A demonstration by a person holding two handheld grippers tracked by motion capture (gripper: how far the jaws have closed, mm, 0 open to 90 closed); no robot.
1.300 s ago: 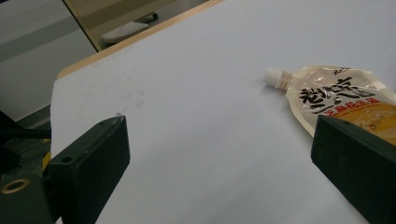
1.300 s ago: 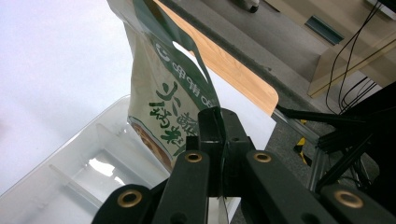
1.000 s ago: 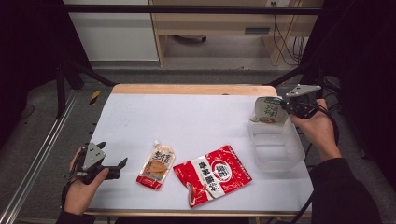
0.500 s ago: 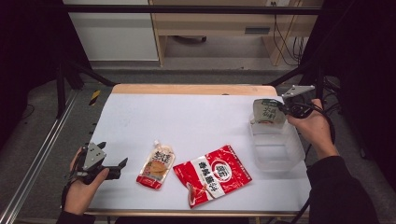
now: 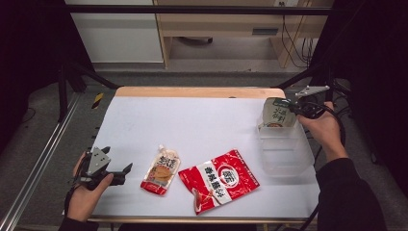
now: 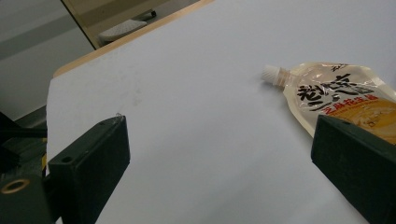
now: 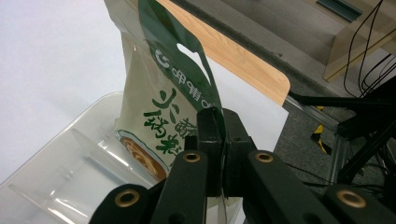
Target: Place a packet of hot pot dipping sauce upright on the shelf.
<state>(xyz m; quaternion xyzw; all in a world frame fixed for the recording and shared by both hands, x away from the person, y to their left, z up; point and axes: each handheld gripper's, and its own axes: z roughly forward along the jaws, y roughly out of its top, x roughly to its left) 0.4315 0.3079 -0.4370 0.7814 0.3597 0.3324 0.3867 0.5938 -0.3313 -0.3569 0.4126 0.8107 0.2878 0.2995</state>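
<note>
**Green pouch lowered to the clear bin**

Since the earlier frames, the right gripper [image 5: 291, 107] has carried the green-and-white pouch [image 5: 276, 114] lower and nearer the clear plastic bin [image 5: 288, 161], while the left gripper [image 5: 126, 169] has kept its place. In the right gripper view the two black jaws are pressed together on the pouch's [image 7: 163, 112] side edge, so the pouch hangs upright from them with its bottom at the bin's [image 7: 56, 154] far end, over its rim; whether it touches the bin I cannot tell. Just below the right gripper the bin sits on the white worktop [image 5: 202, 120].

Across the worktop, the left gripper rests in the person's left hand [image 5: 86, 197] with its jaws wide apart and nothing between them. Just beyond its jaws lies a spouted orange sauce pouch [image 6: 341, 100], flat on the worktop, and past that a red snack bag [image 5: 219, 179], well apart from the bin.
</note>
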